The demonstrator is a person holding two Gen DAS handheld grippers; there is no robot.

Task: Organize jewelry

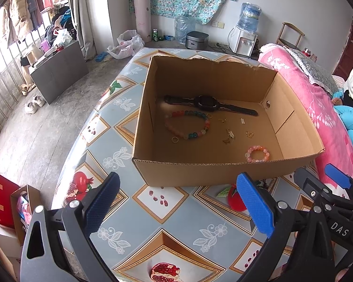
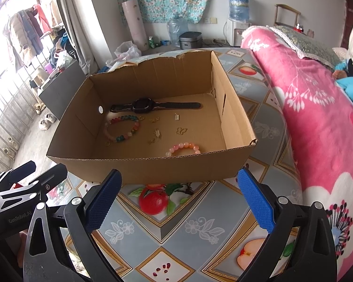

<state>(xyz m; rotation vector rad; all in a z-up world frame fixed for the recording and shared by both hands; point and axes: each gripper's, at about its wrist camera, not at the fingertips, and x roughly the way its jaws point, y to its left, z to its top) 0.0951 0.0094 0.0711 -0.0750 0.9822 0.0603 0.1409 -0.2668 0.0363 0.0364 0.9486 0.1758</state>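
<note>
- Jewelry lies loose on the floor of one open cardboard box (image 1: 223,171), which sits on a table (image 1: 153,223) covered in a fruit-and-flower patterned cloth, centre of frame in both views.
- Hard to make out: the small gold pieces (image 1: 229,134) scattered mid-box are too tiny to name surely — perhaps five or six, among them what looks like a butterfly charm and a pale rectangular tag.
- Cut off: in the right wrist view the box's near wall hides the lower edge of the pink bead bracelet (image 2: 183,149); the same bracelet (image 1: 257,153) shows whole in the left wrist view, near the front right corner.
- Counted inside the box: one black wristwatch (image 1: 207,104) laid flat toward the back wall, one larger multicoloured bead bracelet (image 1: 188,124) just in front of it, one plain gold ring (image 1: 174,139) just beside that bracelet's near edge, one pink bead bracelet, plus the small gold bits.
- Box's back rim is torn and ragged; a round hole shows in one side wall.
- Left gripper (image 1: 177,204) hovers over the table in front of the box, its two blue-padded fingers spread wide with nothing between them.
- Right gripper (image 2: 180,202) does the same — fingers wide apart, holding nothing, lower centre of its frame.
- Each view catches an edge of the other gripper's black frame in a lower corner.
- Pink floral blanket (image 2: 317,117) fills the right side.
</note>
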